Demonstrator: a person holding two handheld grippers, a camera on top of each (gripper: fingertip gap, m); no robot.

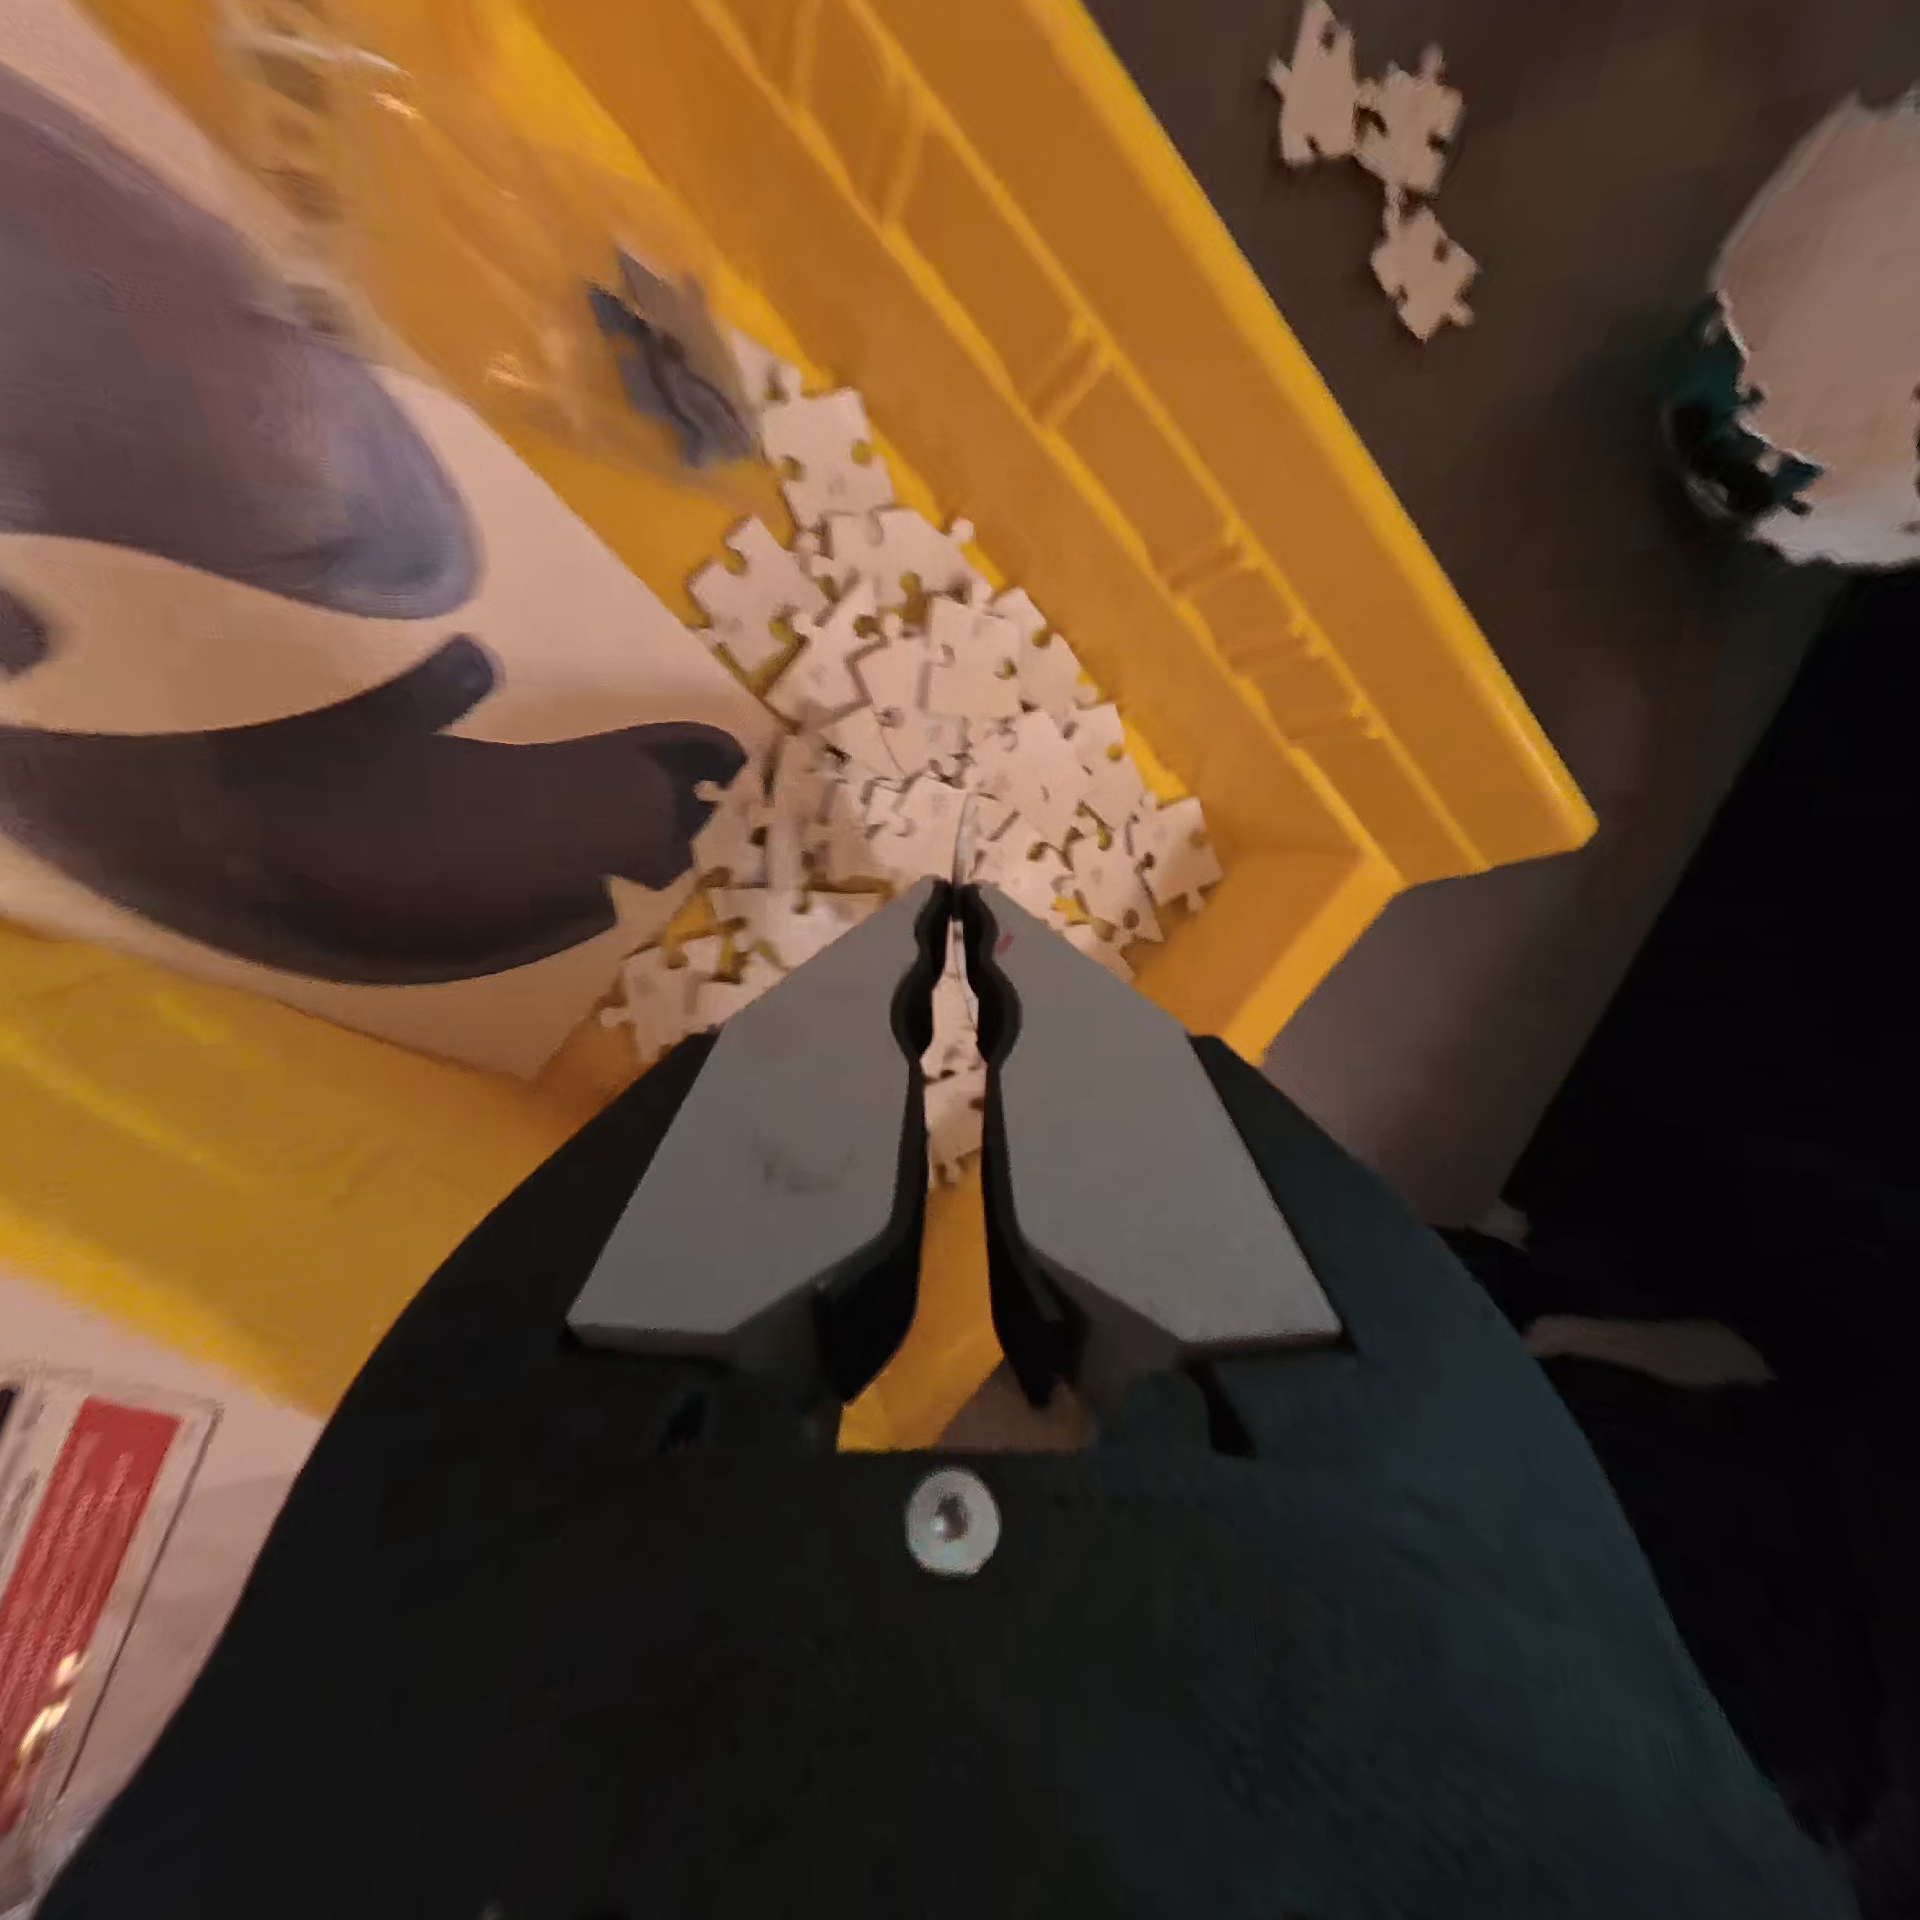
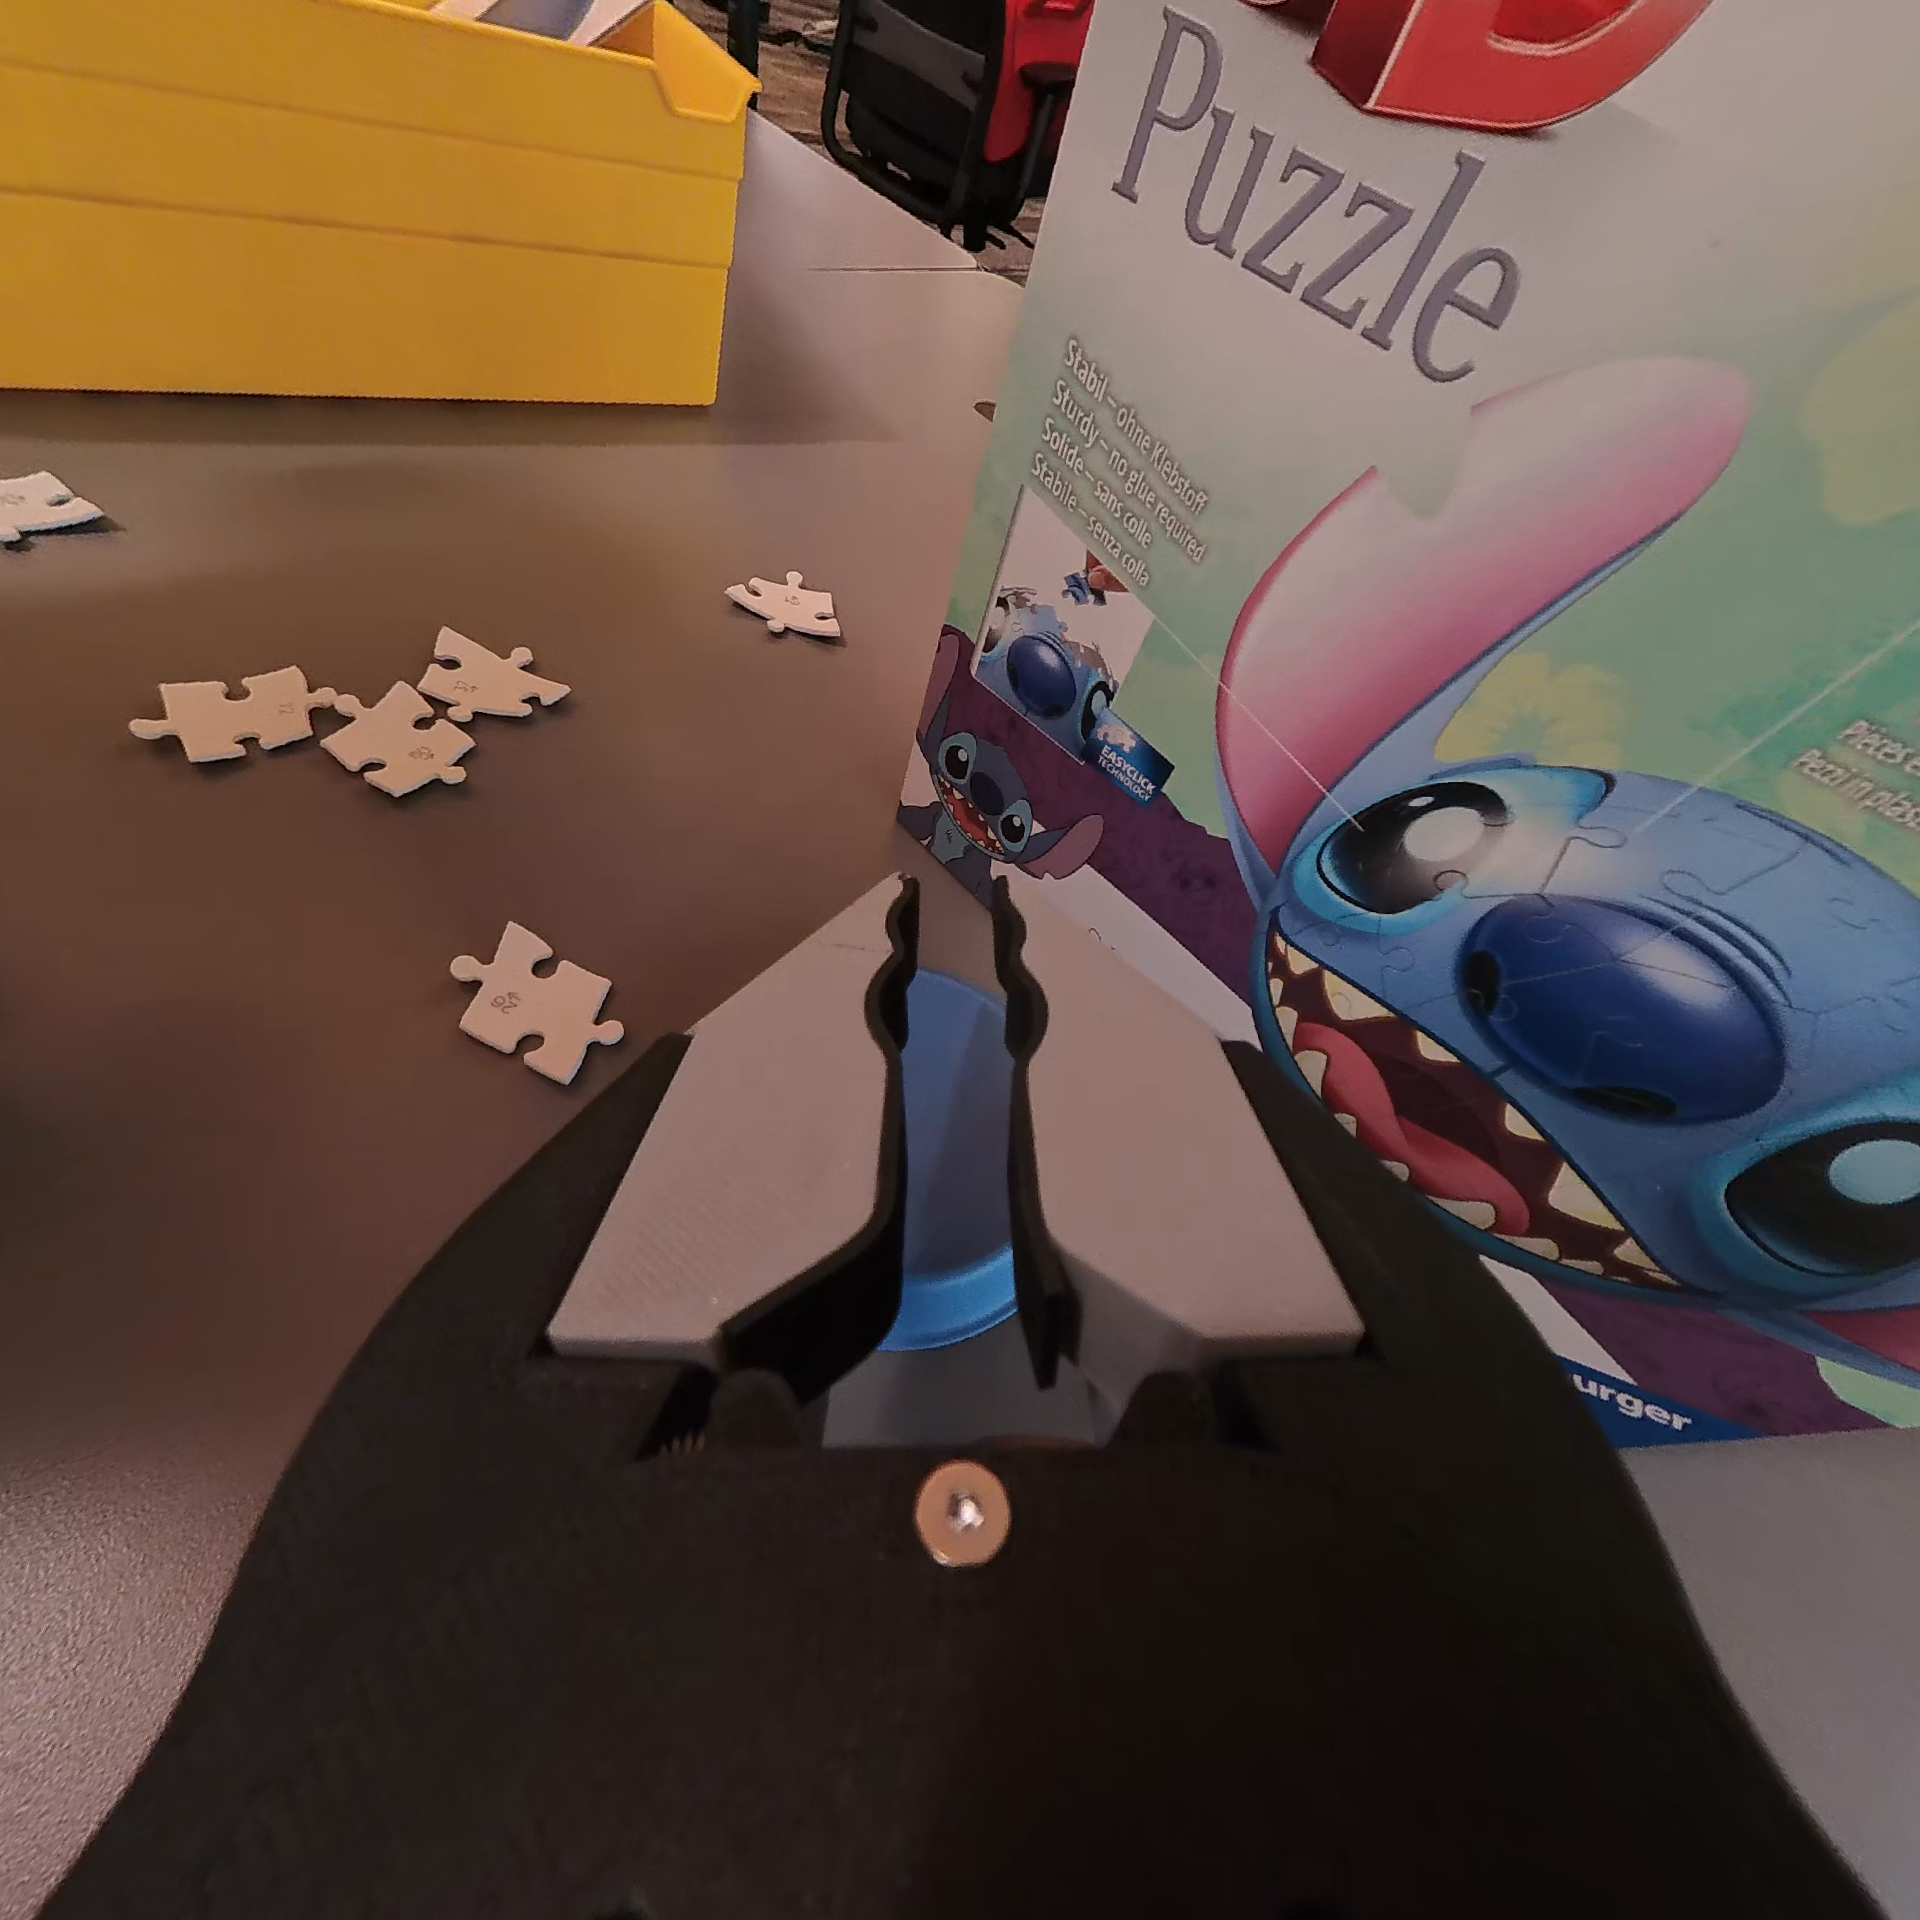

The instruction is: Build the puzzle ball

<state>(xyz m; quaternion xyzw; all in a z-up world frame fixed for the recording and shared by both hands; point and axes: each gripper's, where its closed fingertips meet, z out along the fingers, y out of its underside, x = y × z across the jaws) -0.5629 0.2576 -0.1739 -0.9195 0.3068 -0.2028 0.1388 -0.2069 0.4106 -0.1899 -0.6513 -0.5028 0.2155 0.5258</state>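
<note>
My left hand-held gripper (image 1: 957, 891) is pinched nearly shut over the corner of the yellow bin (image 1: 1195, 436), its tips closed on the thin edge of a white puzzle piece (image 1: 966, 831) that stands up from the heap of white pieces (image 1: 935, 707) piled in that corner. Beside the heap, inside the bin, lies a printed sheet (image 1: 260, 623) with large dark and cream shapes, blurred in this view. Out past the bin's rim, on the dark desk (image 1: 1558, 520), a few joined white pieces (image 1: 1371, 145) lie flat, and farther right the partly built puzzle ball (image 1: 1818, 343) sits at the frame's edge, its pale inner side showing with a ragged dark rim. My right hand-held gripper (image 2: 956, 899) hangs low over the desk (image 2: 520, 499) with its jaws a narrow gap apart; a blue rounded object (image 2: 951, 1195) shows between the fingers, but I cannot tell whether they actually grip it or it merely lies beneath. Just ahead and to the right stands the puzzle box (image 2: 1455, 623), upright, showing a blue cartoon creature. To the left, loose white pieces (image 2: 395, 717) are scattered face down on the desk, one single piece (image 2: 535, 1003) nearest my fingers, and the yellow bin (image 2: 364, 260) sits farther back on the left.
</note>
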